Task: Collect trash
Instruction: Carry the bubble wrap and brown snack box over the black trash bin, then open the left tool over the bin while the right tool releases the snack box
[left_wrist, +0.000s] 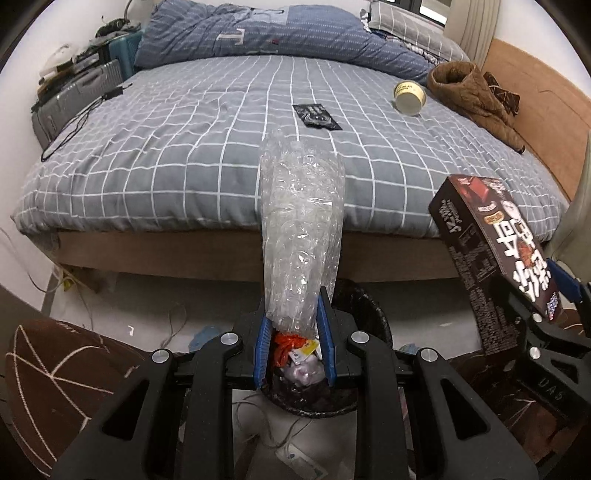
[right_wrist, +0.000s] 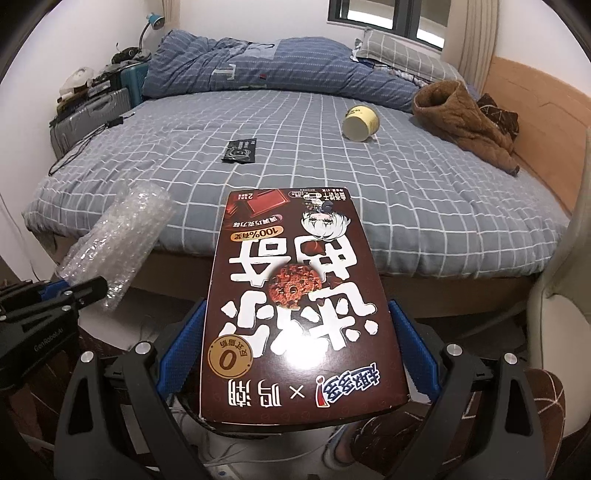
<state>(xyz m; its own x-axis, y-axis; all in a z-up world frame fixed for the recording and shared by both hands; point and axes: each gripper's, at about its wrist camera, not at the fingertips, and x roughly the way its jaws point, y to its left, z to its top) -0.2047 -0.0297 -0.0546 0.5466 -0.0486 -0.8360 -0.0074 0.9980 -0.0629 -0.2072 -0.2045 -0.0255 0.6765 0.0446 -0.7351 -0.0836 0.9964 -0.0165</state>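
Note:
My left gripper (left_wrist: 293, 332) is shut on a roll of clear bubble wrap (left_wrist: 299, 229) that stands up between its blue pads, right above a black trash bin (left_wrist: 364, 306) with orange and white scraps inside. The same roll shows in the right wrist view (right_wrist: 118, 240). My right gripper (right_wrist: 297, 354) is shut on a brown cookie box (right_wrist: 295, 295), also seen at the right of the left wrist view (left_wrist: 498, 254). On the bed lie a black wrapper (left_wrist: 317, 116) (right_wrist: 240, 150) and a tipped yellow paper cup (left_wrist: 410, 96) (right_wrist: 360, 123).
The grey checked bed (left_wrist: 184, 147) fills the middle, with a blue duvet (left_wrist: 258, 33) and brown fleece clothing (left_wrist: 472, 96) at the back. Suitcases (left_wrist: 74, 92) stand at the left. Cables and a brown cushion (left_wrist: 55, 380) lie on the floor.

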